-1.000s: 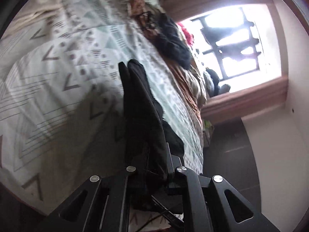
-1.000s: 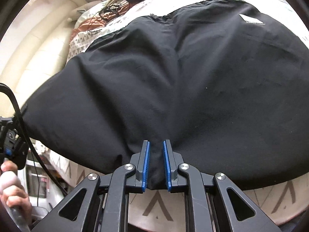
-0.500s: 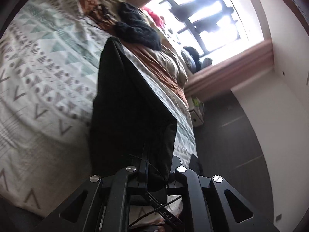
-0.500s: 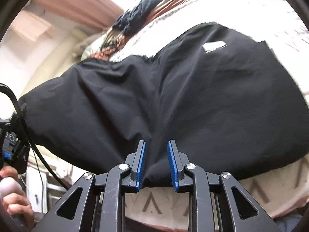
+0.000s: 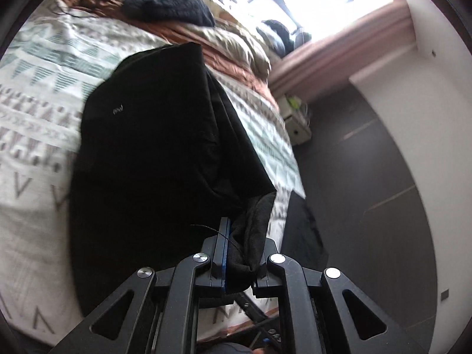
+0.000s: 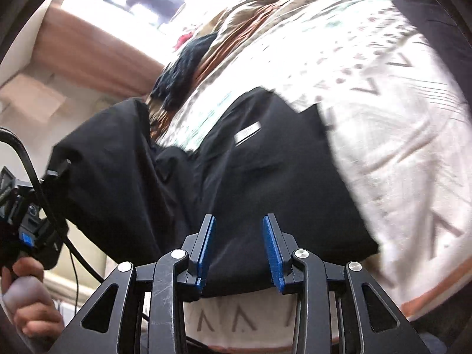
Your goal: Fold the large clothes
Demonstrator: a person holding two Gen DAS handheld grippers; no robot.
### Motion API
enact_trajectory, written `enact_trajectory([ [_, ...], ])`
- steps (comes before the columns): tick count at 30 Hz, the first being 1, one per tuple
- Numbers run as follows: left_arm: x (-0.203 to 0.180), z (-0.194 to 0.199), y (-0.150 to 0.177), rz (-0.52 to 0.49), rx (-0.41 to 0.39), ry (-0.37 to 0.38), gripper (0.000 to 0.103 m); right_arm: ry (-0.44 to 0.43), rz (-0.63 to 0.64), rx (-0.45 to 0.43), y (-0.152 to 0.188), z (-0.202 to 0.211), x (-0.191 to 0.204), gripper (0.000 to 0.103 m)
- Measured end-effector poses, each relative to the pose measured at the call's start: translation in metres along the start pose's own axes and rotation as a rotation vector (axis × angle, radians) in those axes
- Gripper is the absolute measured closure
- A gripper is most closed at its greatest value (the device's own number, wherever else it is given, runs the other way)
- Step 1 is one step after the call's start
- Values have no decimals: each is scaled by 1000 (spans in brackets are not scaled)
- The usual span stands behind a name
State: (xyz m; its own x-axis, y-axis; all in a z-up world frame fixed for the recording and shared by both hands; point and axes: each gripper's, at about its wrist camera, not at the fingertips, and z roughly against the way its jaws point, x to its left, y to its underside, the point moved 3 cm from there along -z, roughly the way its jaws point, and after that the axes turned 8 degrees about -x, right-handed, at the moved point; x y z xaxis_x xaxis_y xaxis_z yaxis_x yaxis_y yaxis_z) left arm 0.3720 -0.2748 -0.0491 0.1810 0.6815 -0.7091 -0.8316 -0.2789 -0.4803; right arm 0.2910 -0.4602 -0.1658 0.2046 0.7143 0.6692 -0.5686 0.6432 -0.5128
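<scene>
Black garment lies on the patterned bedspread, long axis running away from me toward the window. My left gripper pinches its near corner. My right gripper jaws have just been opening; cloth between them, unpressed.

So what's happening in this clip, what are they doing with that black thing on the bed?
A person is folding a black garment on a patterned bedspread, a handheld gripper in each hand. The left gripper is clamped on a bunched corner of the cloth. The right gripper has just been opening; its blue pads stand apart, with the garment's edge lying between them, not pinched.
</scene>
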Motion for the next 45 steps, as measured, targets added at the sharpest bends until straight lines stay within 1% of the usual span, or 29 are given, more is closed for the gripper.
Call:
enact_trajectory([
  [4, -10, -52, 20, -15, 90, -8, 92, 16, -62, -44, -14, 13, -20, 69],
  [6, -10, -74, 32, -14, 142, -26, 92, 31, -98, -58, -19, 16, -32, 69],
  [8, -9, -96, 47, -13, 218, -61, 87, 60, -116, -63, -23, 17, -43, 69],
  [9, -8, -104, 54, -15, 254, -81, 82, 82, -113, -67, -25, 18, -48, 69],
  [11, -7, -107, 57, -16, 268, -82, 77, 91, -123, -73, -28, 23, -55, 69],
  [12, -5, -106, 55, -12, 265, -71, 72, 87, -133, -73, -29, 24, -58, 65],
  [13, -2, -104, 51, 0, 258, -55, 68, 83, -145, -75, -29, 25, -61, 54],
  [14, 0, -100, 47, 12, 248, -41, 65, 75, -162, -82, -30, 27, -65, 49],
  [15, 2, -94, 44, 17, 234, -42, 56, 68, -172, -89, -32, 30, -67, 40],
  [16, 5, -85, 40, 10, 208, -58, 48, 59, -180, -97, -33, 31, -68, 38],
  [18, 9, -71, 30, -5, 161, -87, 42, 30, -179, -100, -35, 30, -66, 37],
  [22, 28, -38, 23, 11, 120, -123, 42, -29, -146, -88, -34, 20, -50, 34],
  [25, 48, -13, 17, 22, 82, -180, 42, -41, -126, -103, -34, 17, -38, 32],
  [28, 64, 7, 19, 45, 62, -208, 42, -33, -116, -125, -35, 15, -33, 32],
  [31, 76, 27, 22, 59, 47, -241, 42, -13, -110, -192, -36, 24, -30, 32],
  [33, 88, 40, 26, 74, 39, -260, 42, -35, -86, -238, -40, 33, -22, 32],
  [35, 95, 45, 28, 83, 37, -272, 42, -40, -58, -230, -41, 31, -18, 32],
  [38, 104, 55, 30, 90, 31, -291, 42, -49, -77, -166, -35, 17, -19, 32],
  [39, 105, 57, 31, 92, 29, -292, 42, -45, -87, -150, -33, 13, -21, 33],
  [41, 108, 62, 33, 93, 23, -284, 42, -29, -88, -151, -30, 12, -25, 60],
  [42, 109, 63, 35, 94, 21, -282, 42, -27, -82, -146, -29, 12, -25, 90],
  [43, 111, 65, 38, 97, 25, -281, 42, -35, -80, -129, -27, 11, -25, 93],
  [45, 112, 66, 43, 103, 38, -277, 42, -62, -89, -135, -23, 14, -28, 95],
])
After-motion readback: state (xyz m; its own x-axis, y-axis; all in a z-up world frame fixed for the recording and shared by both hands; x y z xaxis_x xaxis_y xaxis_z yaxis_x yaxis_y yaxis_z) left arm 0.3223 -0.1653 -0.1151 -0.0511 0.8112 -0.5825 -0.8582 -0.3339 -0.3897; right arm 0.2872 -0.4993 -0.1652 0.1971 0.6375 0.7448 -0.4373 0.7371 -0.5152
